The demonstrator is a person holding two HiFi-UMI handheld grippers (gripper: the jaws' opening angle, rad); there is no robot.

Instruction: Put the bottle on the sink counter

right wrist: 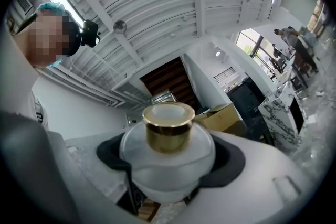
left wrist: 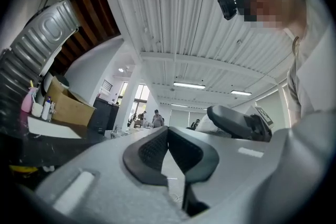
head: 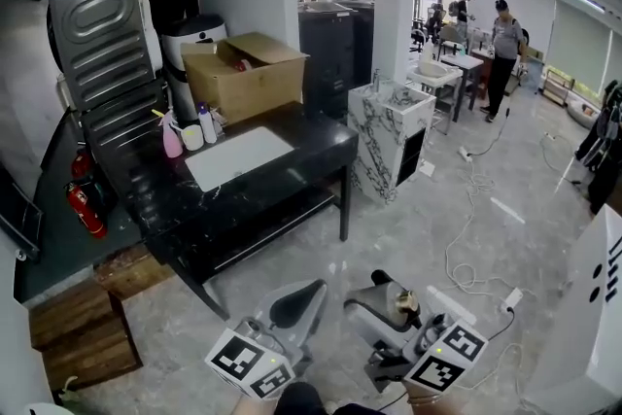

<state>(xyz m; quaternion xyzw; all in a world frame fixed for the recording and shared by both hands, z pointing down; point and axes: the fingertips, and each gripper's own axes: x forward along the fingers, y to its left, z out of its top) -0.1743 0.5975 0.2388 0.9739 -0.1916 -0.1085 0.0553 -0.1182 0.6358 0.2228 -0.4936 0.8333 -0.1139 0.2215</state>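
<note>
Right gripper [right wrist: 170, 157] spread wide, clamping bottle [right wrist: 169, 136], cap pointing out along jaws. Left gripper [left wrist: 168, 150] closed, empty. Bench [head: 313, 147] well apart, ahead-left.

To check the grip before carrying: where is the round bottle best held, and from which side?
Grip the bottle by its wide frosted body, below the gold cap, with a pad on each side, as the right gripper does now; the cap is narrower and probably slippery.
</note>
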